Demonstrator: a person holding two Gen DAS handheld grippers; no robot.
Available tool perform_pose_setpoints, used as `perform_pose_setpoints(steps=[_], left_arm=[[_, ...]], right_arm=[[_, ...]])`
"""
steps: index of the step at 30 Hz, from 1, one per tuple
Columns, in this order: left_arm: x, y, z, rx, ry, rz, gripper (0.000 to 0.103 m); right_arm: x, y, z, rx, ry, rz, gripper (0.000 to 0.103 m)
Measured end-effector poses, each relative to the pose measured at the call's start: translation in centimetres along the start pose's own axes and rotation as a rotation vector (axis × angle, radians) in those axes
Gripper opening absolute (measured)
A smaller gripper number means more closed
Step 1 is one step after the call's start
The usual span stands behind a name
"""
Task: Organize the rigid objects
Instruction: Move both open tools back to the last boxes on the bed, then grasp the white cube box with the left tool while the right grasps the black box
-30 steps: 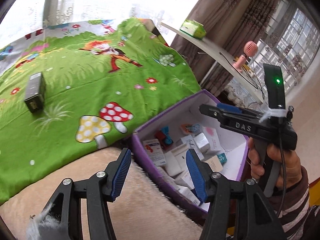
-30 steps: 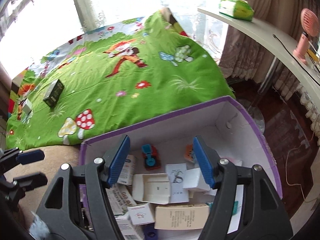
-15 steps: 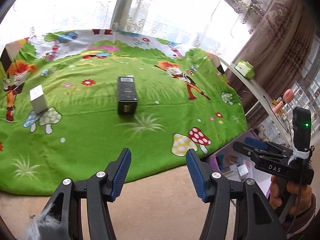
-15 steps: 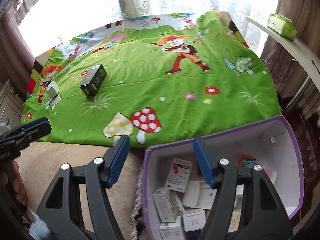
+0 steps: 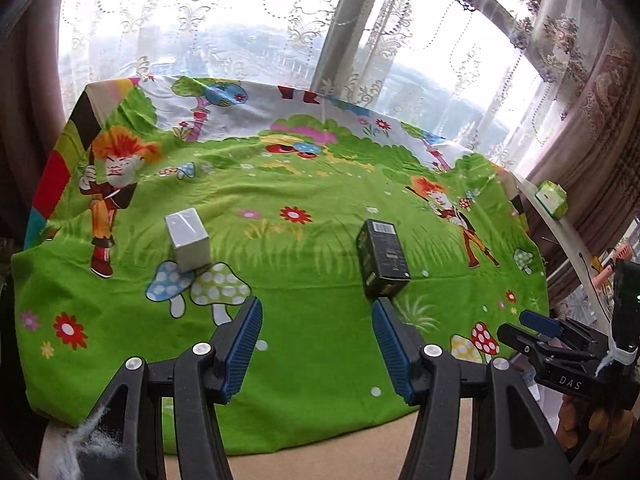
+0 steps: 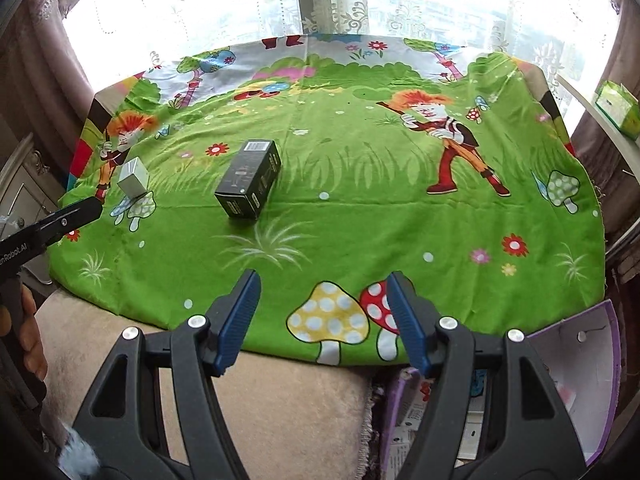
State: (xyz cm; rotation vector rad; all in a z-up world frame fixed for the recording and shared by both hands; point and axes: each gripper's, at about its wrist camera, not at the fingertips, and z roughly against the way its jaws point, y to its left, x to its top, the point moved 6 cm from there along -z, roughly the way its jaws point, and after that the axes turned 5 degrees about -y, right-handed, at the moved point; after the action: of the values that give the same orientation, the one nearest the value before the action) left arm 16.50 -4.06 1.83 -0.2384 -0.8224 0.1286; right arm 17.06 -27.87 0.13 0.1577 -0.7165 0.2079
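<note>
On the green cartoon cloth [image 5: 320, 360], a small white box [image 5: 187, 239] stands at the left and a black box [image 5: 382, 258] lies mid-cloth. Both claws, left [image 5: 318, 350] and right [image 6: 323, 320], hang released and empty. Judging by this, it is the reach-for-pickup step; next, straddle a box, clench, and carry it to the purple bin [image 6: 600, 360].

"DAS" in white on black body of right gripper [image 5: 538, 334], seen in left wrist view. "nRobot.AI", start cut off, on side of left gripper [image 6: 60, 222], right wrist view. Black box [image 6: 249, 178] print too small to read.
</note>
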Motion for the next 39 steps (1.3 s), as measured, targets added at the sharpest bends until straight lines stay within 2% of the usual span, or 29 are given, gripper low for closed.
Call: perform_pose_setpoints(steps=[6,12,18,24,35,37,39], left_arm=[[1.8,4.5,-1.4,0.096,-0.014,0.068,0.058],[2.8,7.4,-3.4,0.137,0.004,0.114,0.058],[3.3,8.6,-6.5,0.173,0.041,0.158,0.058],[3.4,10.2,-9.5,0.240,0.084,0.187,0.058],[3.3,11.8,-12.0,0.296,0.127,0.157,0.057],[3.1,11.9,-12.3,0.295,0.136,0.148,0.042],[3.1,11.8,-12.3,0.300,0.133,0.136,0.035]], right_arm=[[2.1,2.5,-2.0,0.041,-0.003,-0.015,0.069],[3.7,4.1,-4.3,0.035,0.005,-0.018,0.069],[5.0,5.8,-7.0,0.041,0.018,-0.013,0.069],[5.6,7.1,-9.8,0.011,0.033,0.001,0.069],[6.0,7.9,-13.6,-0.030,0.061,0.030,0.069],[5.8,7.9,-14.1,-0.037,0.069,0.035,0.065],[5.6,7.9,-14.5,-0.042,0.082,0.038,0.050]])
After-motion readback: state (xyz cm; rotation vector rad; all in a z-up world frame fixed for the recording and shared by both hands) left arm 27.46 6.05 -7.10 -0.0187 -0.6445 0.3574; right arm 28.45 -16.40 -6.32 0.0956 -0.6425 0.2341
